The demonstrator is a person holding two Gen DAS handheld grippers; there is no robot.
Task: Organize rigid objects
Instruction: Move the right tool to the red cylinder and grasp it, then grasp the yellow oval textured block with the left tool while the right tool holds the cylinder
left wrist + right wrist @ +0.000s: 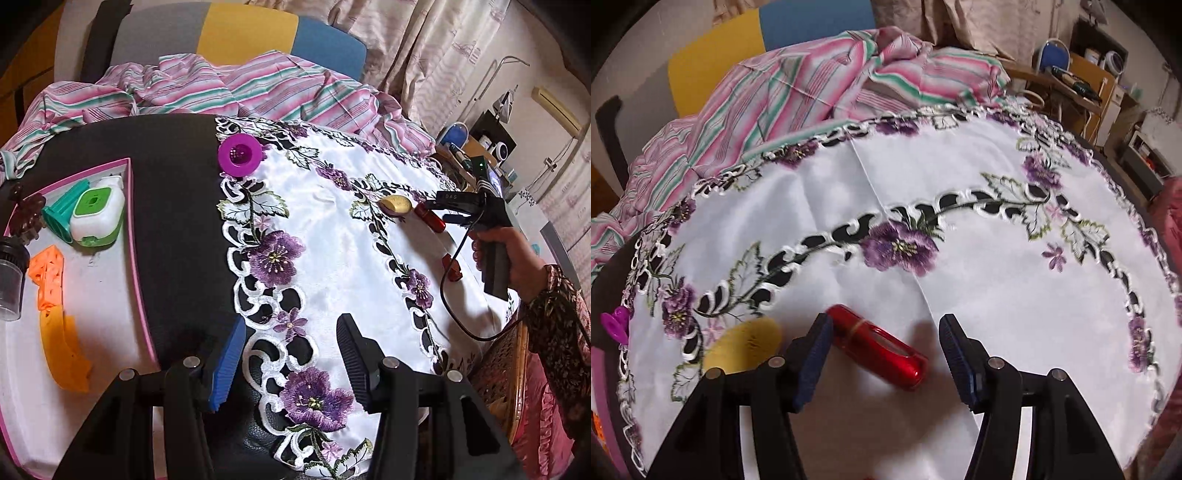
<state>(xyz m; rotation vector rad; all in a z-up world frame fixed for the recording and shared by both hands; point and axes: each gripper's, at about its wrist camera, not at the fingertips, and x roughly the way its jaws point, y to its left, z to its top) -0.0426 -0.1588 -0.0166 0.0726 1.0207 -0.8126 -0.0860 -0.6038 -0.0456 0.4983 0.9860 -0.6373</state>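
The right tool point(884, 356) stood open over the red cylinder point(877, 347), which lay on the white embroidered cloth point(960, 295), yellow piece point(744, 347) at its 9 o'clock. The left tool point(291, 360) hung open, empty, pink-rimmed tray point(138, 254) at 9 o'clock.

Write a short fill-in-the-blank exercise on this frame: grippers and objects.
1. The shiny red metal cylinder lies on the embroidered white tablecloth between the fingers of the ____ gripper.
2. The left gripper holds ____.
3. The white and green plastic box sits inside the ____-rimmed tray.
4. The purple plastic cup lies at the tablecloth's ____.

Missing: right; nothing; pink; edge
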